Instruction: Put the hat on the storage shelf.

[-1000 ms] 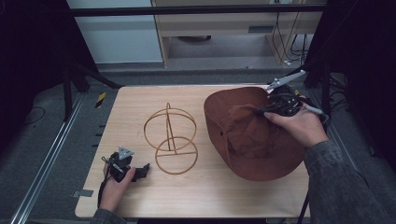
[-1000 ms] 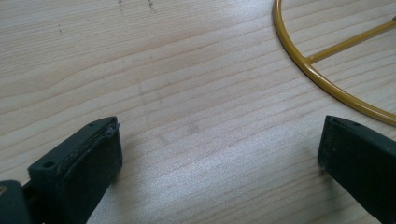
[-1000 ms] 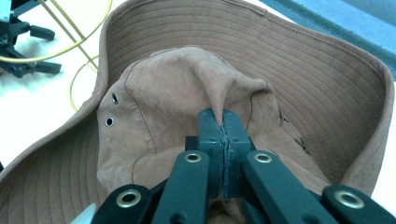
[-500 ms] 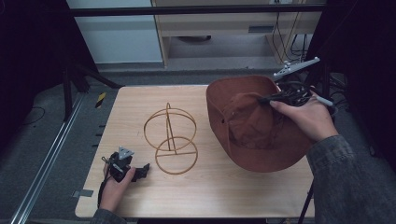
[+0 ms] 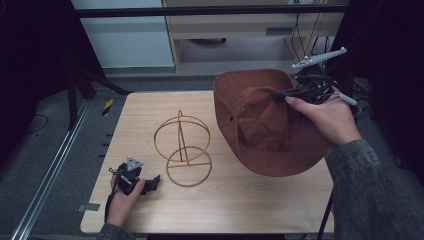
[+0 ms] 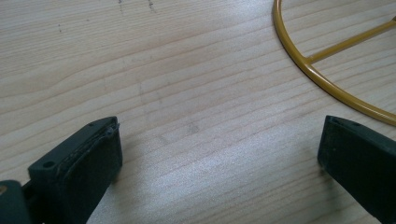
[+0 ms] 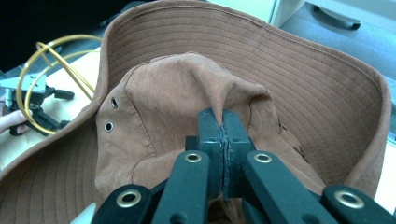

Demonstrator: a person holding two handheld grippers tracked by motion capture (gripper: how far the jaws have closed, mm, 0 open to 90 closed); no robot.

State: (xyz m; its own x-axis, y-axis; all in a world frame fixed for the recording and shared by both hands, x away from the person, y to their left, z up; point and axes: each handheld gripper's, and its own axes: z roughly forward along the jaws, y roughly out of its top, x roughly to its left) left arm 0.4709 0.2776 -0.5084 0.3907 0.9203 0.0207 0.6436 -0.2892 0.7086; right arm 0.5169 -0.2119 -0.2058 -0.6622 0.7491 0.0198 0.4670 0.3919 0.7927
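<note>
Pinching a fold of the crown, the right gripper [image 7: 223,122] holds the brown hat [image 5: 260,125] with jaws pressed together on the fabric. No writing can be read on it. The hat has a wide stitched brim and two small metal eyelets [image 7: 111,114] on the crown side, seen in the right gripper view. It hangs tilted over the right part of the wooden bench [image 5: 235,200]. Beside it stands a gold wire stand [image 5: 182,148]. The left gripper [image 5: 150,182] rests on the bench, jaws wide apart and empty, just beside the stand's base ring.
</note>
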